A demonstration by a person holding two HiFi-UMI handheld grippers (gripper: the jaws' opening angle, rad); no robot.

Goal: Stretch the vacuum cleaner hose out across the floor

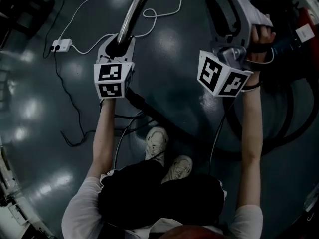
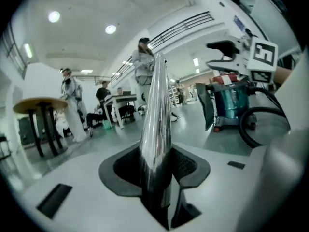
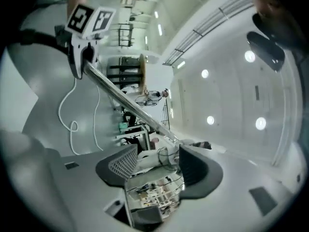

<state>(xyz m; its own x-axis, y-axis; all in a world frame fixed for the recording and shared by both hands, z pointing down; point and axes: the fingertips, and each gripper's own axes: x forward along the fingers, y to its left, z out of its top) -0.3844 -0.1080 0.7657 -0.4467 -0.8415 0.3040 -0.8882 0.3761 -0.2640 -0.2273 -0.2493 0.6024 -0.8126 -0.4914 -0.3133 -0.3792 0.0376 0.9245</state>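
My left gripper [image 1: 118,44] is shut on the vacuum cleaner's chrome tube [image 1: 132,14], which runs up and away from it. In the left gripper view the tube [image 2: 155,115] fills the gap of the left gripper [image 2: 155,166]. The black hose [image 1: 149,108] leads from behind that gripper across the floor and loops [image 1: 286,128] at the right, near the vacuum cleaner [image 1: 303,21]. My right gripper [image 1: 227,6] is raised at the upper right, open and holding nothing. In its own view the right gripper [image 3: 157,166] shows only the room between its jaws, with the tube [image 3: 125,100] beyond.
A white cable [image 1: 94,41] and power strip [image 1: 62,45] lie on the dark floor at upper left, with a black cable [image 1: 70,98] below them. The person's white shoes [image 1: 167,151] stand beside the hose. A round table [image 2: 41,105] and several people [image 2: 70,98] are farther off.
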